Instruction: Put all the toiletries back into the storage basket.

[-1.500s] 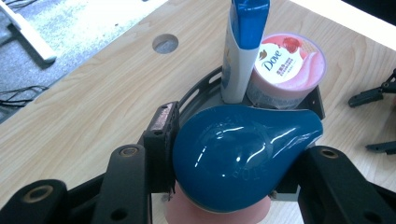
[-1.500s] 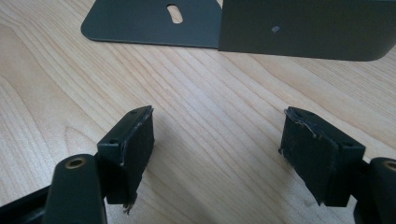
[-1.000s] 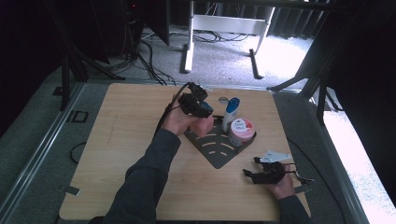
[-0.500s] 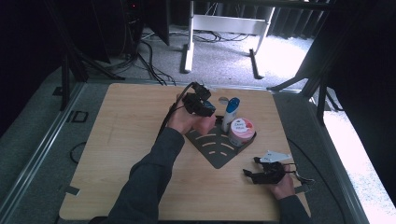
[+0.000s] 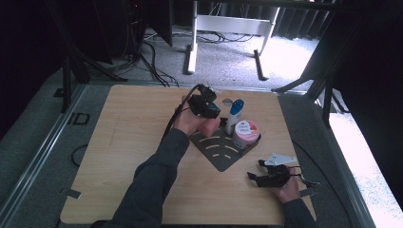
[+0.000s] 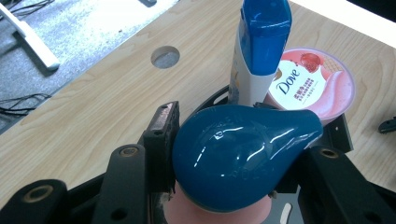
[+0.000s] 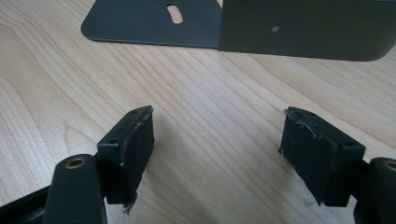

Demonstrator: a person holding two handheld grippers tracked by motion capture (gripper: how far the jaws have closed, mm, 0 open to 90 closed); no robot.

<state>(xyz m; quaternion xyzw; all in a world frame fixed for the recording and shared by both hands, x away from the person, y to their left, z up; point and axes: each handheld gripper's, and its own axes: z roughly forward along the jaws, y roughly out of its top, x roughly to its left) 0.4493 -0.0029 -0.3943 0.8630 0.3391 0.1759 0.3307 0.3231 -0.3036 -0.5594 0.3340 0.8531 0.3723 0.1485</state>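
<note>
- Left gripper [image 6: 224, 186] is clamped on a blue-capped bottle [image 6: 243, 158] with a pink body, held over the back corner of the black rack [image 5: 219, 151].
- White tube [image 6: 259, 51] with a blue cap stands upright just behind it, pink jar [image 6: 310, 84] beside that.
- Right gripper [image 7: 217, 154] has its jaws apart and empty, low over the table [image 7: 210, 107] near the rack's edge.

Two black fingers [image 7: 128, 149] rise from the bottom of the frame, spread wide with bare wooden tabletop [image 7: 215, 121] between them; a dark metal rack [image 7: 289, 28] spans the top.
</note>
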